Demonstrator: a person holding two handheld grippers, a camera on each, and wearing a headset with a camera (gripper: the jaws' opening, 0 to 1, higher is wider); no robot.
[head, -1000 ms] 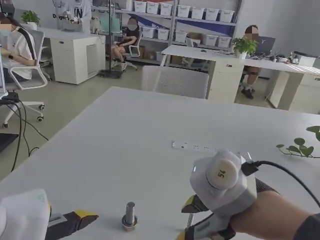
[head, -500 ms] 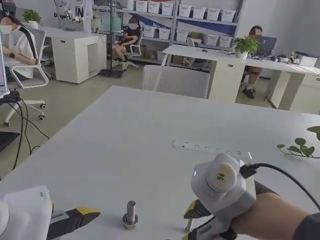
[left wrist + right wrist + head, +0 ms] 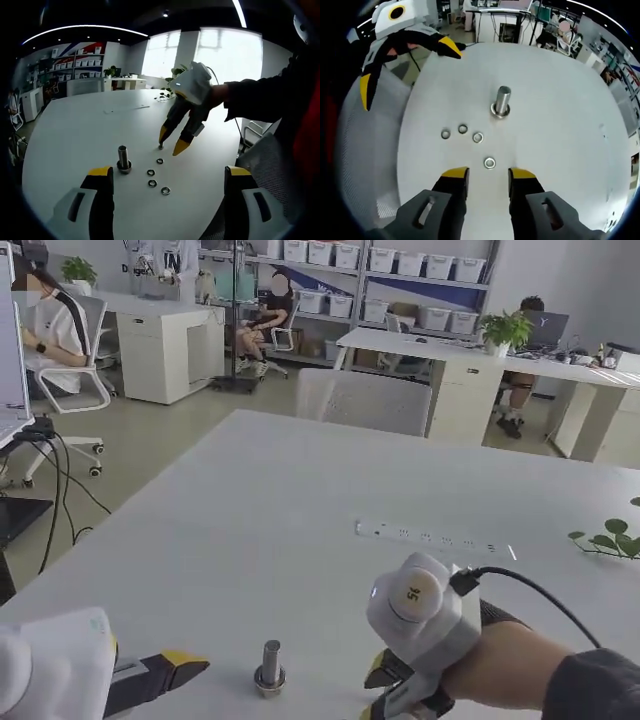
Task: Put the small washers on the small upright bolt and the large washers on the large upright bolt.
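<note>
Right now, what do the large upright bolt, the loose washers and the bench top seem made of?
Large upright bolt: steel by the look, dull silver-grey with a bright streak down its side. Loose washers: likely plated metal, shiny pale rings. Bench top: smooth matt white, laminate or painted board; cannot tell which.

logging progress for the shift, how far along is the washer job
Barely started, it seems. The large bolt carries a ring at its base; washer or its own head, I cannot tell. Nothing is in hand: the left gripper and right gripper are open and empty, the right hovering over the loose washers on the table. Threading those is what is left.
</note>
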